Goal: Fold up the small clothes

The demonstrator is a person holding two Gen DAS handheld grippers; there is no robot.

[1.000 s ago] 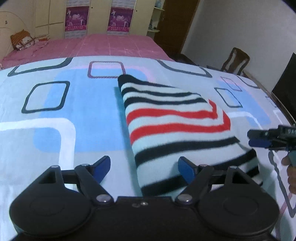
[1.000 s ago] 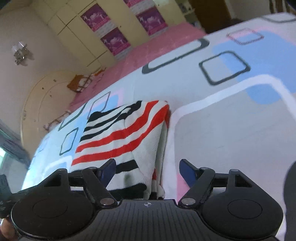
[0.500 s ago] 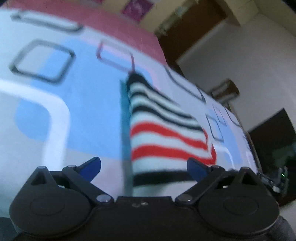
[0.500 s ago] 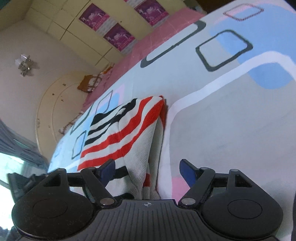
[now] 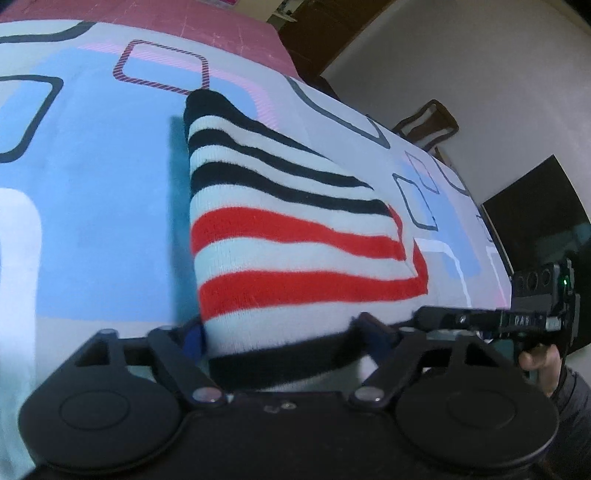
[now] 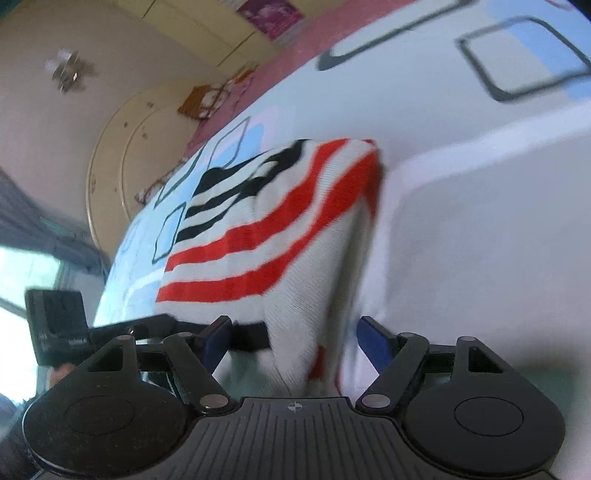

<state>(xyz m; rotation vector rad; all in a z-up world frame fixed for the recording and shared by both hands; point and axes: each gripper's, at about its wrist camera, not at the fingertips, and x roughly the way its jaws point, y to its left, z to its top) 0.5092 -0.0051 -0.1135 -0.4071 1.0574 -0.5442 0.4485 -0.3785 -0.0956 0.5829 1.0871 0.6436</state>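
The folded striped sweater (image 5: 295, 236) is lying flat on the patterned bedsheet (image 5: 92, 184). The left gripper (image 5: 286, 338) straddles its near left corner, jaws closing with the knit between them but not pinched. The right gripper (image 6: 295, 338) sits at the near right corner, spread wide around the edge, gripping nothing.

A bed carries everything, covered by a pale sheet (image 5: 92, 206) printed with blue patches, white bands and dark rounded-square outlines. A pink cover (image 5: 155, 22) lies across the far part of the bed, towards the headboard (image 6: 122, 155). On the sheet lies a folded striped garment (image 5: 295, 240), white with black stripes at its far end and red stripes nearer the cameras.
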